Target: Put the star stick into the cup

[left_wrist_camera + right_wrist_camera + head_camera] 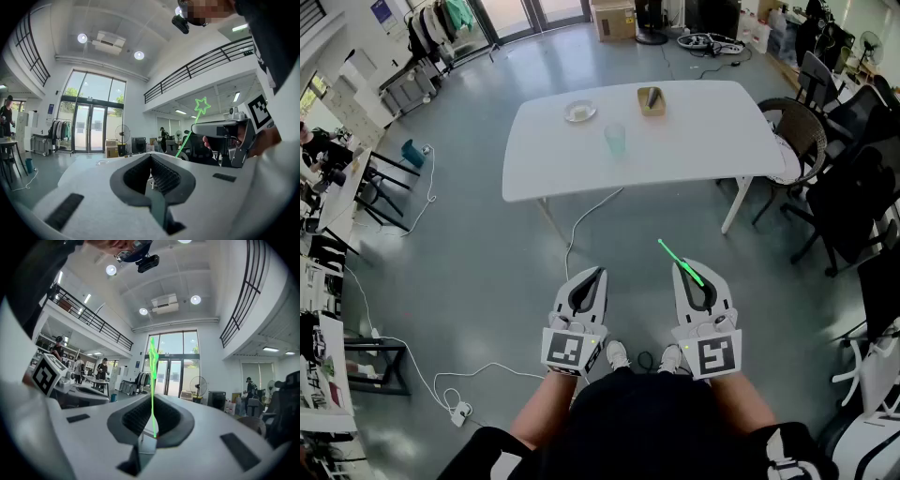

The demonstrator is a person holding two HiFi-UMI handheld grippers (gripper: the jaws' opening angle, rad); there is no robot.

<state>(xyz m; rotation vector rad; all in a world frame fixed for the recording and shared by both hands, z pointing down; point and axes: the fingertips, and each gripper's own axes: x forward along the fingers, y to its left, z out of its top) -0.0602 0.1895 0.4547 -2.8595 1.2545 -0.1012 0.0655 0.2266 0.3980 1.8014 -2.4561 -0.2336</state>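
Note:
A thin green star stick (pixel 681 262) is clamped in my right gripper (pixel 682 265), which is shut on it and held level, low in the head view. The stick points up and forward, its star tip (pixel 202 105) showing in the left gripper view. In the right gripper view the stick (pixel 153 380) rises between the pads of the right gripper (pixel 152 401). The pale green cup (pixel 615 139) stands upright on the white table (pixel 703 141), far ahead of both grippers. My left gripper (pixel 598 273) is shut with nothing in it, beside the right one; its jaws also meet in its own view (pixel 150 157).
A small plate (pixel 580 112) and a tan box (pixel 652 99) sit on the table behind the cup. A white cable (pixel 581 220) runs across the floor under the table. Chairs (pixel 825 178) crowd the right side, desks (pixel 328 216) the left.

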